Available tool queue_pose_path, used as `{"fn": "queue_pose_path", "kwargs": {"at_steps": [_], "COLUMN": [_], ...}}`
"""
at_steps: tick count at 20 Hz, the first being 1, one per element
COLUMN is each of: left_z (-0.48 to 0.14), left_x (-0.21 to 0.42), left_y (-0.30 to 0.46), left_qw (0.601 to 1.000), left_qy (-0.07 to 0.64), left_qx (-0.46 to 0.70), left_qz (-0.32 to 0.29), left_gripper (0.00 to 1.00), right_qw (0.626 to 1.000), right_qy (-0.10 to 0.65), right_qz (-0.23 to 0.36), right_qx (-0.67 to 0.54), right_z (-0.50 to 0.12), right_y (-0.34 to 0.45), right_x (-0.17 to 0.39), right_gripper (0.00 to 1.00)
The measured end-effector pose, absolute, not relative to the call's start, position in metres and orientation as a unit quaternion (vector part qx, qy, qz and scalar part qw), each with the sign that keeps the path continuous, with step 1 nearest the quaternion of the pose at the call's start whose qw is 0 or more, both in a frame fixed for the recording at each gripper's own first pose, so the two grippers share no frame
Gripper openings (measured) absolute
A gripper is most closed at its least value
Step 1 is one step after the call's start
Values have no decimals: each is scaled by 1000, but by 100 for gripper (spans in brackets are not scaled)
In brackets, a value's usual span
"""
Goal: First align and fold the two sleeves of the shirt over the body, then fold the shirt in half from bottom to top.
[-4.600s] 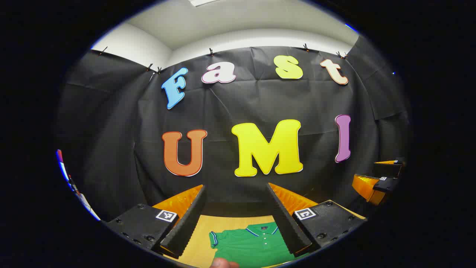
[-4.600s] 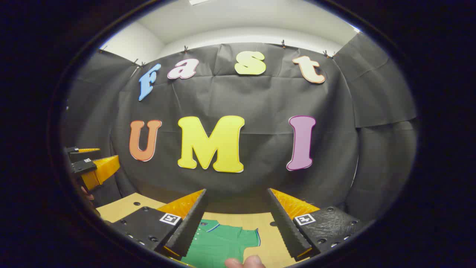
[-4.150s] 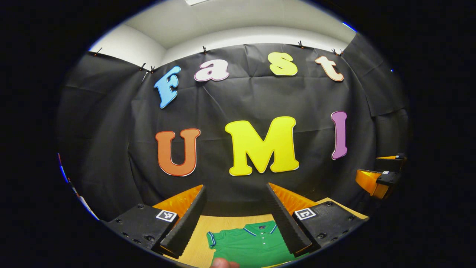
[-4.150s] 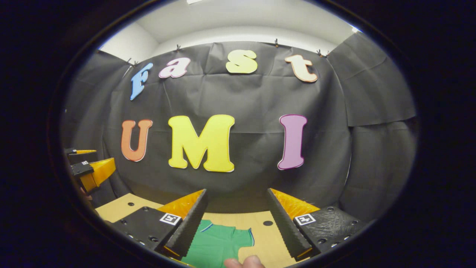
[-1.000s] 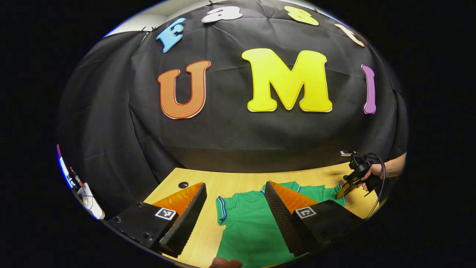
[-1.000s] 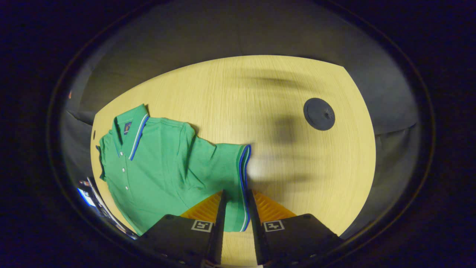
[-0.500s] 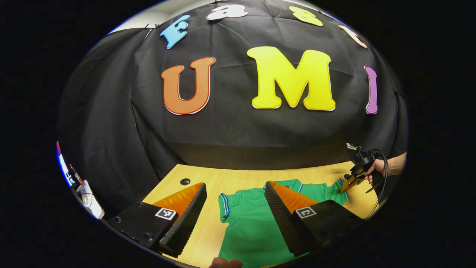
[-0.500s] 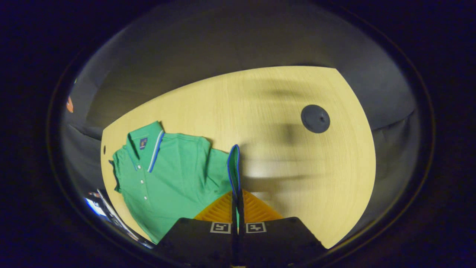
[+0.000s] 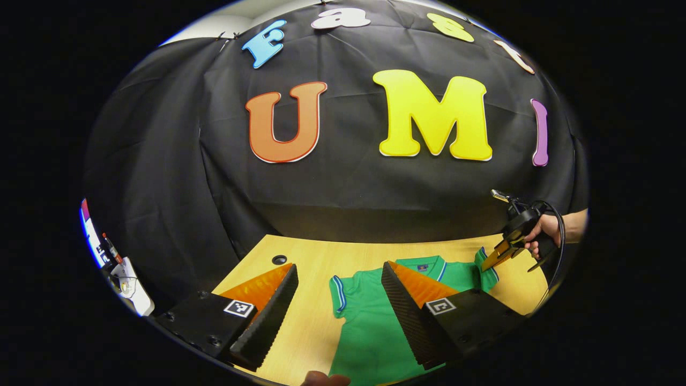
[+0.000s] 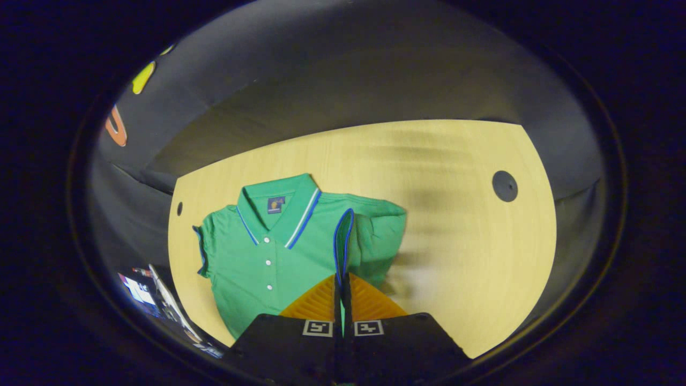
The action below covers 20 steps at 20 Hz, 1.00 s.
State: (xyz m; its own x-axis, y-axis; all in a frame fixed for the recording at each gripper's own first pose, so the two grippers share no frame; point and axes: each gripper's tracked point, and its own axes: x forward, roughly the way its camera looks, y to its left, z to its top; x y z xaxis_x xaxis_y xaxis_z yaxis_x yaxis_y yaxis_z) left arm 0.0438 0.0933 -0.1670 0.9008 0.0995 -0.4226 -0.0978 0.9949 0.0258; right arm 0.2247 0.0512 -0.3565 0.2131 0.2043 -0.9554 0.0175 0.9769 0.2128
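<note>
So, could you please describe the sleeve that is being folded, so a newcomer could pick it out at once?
On the wooden table lies a green polo shirt, collar toward the black cloth wall. The sleeve is the one pinched in the right hand-held gripper, lifted over the body. Unlike the other sleeve, which lies flat, its blue-striped cuff stands on edge.

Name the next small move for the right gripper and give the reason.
Probably carry the pinched sleeve cuff further across the green polo shirt toward its button placket, then let go. The right gripper is shut on the blue-trimmed cuff, lifted off the wooden table, and the sleeve is not yet flat on the body.
</note>
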Motion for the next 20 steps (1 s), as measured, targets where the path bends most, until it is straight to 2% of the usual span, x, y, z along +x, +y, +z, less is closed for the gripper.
{"fn": "queue_pose_path", "kwargs": {"at_steps": [4, 5, 6, 7, 10, 11, 12, 13, 15, 20], "left_z": [-168, -168, -169, -170, -176, -180, -182, -187, -194, -215], "left_x": [36, 35, 35, 36, 39, 42, 45, 48, 55, 88], "left_y": [115, 120, 124, 126, 125, 123, 121, 119, 117, 112], "left_qw": [974, 973, 973, 973, 973, 973, 973, 972, 968, 954], "left_qy": [220, 222, 222, 222, 225, 227, 230, 234, 250, 296], "left_qx": [12, 15, 16, 16, 5, -1, -6, -10, -10, -18], "left_qz": [59, 60, 61, 60, 48, 40, 32, 22, 2, -44], "left_gripper": [100, 99, 99, 99, 99, 99, 99, 99, 99, 99], "right_qw": [760, 752, 746, 742, 751, 758, 764, 767, 774, 794], "right_qy": [640, 646, 649, 650, 639, 632, 626, 623, 619, 600], "right_qz": [38, 44, 51, 56, 56, 47, 37, 25, 10, 16], "right_qx": [104, 125, 143, 156, 156, 155, 155, 151, 133, 98], "right_z": [-370, -372, -373, -372, -361, -356, -351, -347, -340, -315], "right_y": [93, 107, 120, 127, 128, 122, 115, 107, 91, 64], "right_x": [226, 223, 218, 216, 213, 214, 214, 212, 203, 166], "right_gripper": [1, 11, 17, 11, 34, 60, 62, 77, 95, 95]}}
